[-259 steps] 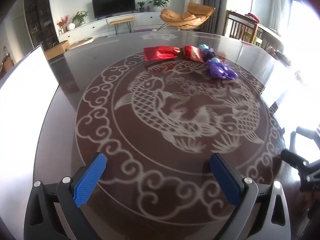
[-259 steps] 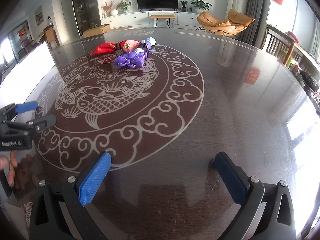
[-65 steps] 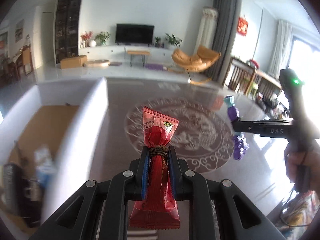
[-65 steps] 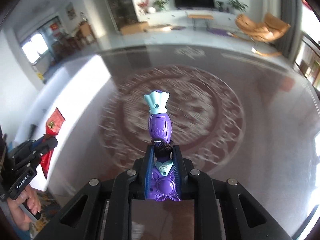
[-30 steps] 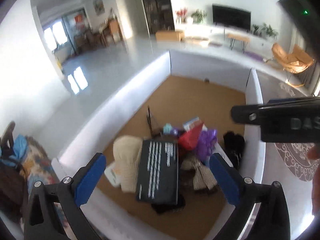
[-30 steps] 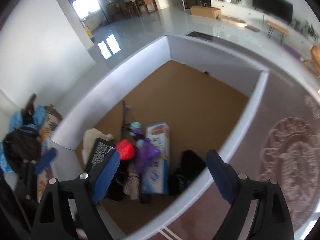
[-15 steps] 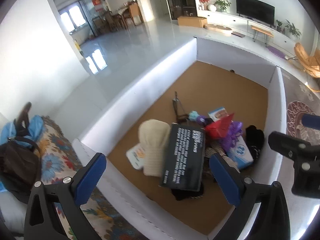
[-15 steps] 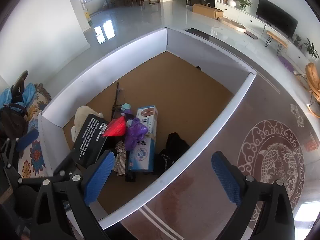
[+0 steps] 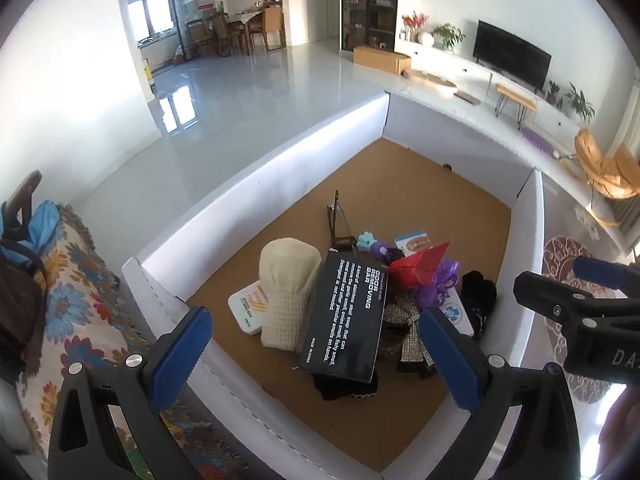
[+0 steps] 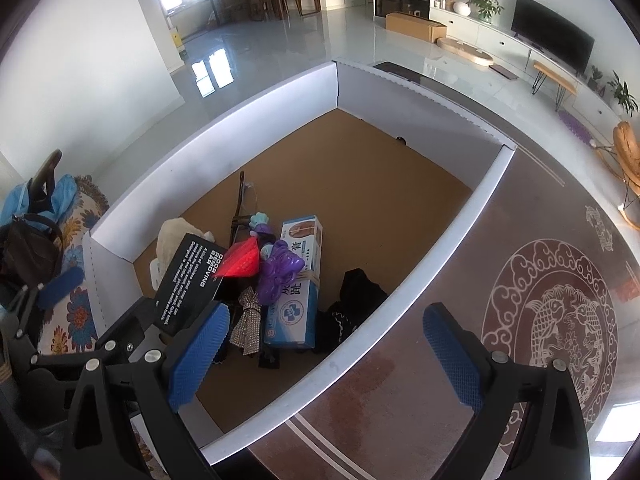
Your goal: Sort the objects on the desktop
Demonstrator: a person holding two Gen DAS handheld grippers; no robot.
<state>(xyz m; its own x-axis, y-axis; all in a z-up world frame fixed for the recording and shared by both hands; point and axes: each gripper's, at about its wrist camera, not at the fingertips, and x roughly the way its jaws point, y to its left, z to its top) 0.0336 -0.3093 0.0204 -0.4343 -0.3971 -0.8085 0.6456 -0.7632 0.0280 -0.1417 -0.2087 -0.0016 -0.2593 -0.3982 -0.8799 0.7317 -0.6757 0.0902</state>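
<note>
I hold my left tool [image 9: 312, 352] spread wide with nothing between its blue pads, hanging over the near corner of the white box [image 9: 248, 184]. My right tool [image 10: 324, 352] is spread too; its jaws have just been opening and nothing sits between them, one pad over the box's inside, the other over the dark bench [image 10: 460, 360] with its fish medallion. Just past the pads lies the pile on the box's brown floor: a black odor-removing bar package [image 9: 346, 316] propped against a cream knitted roll [image 9: 286, 292], a sparkly bow [image 10: 246, 324], and a blue-and-white medicine box [image 10: 298, 292]. On top of the pile rest the red snack packet [image 10: 242, 262] and, touching it, the purple toy [image 10: 280, 270]. A black cloth bundle [image 10: 356, 292] lies near the box wall beside the bench. Farther on, the box floor is bare.
</note>
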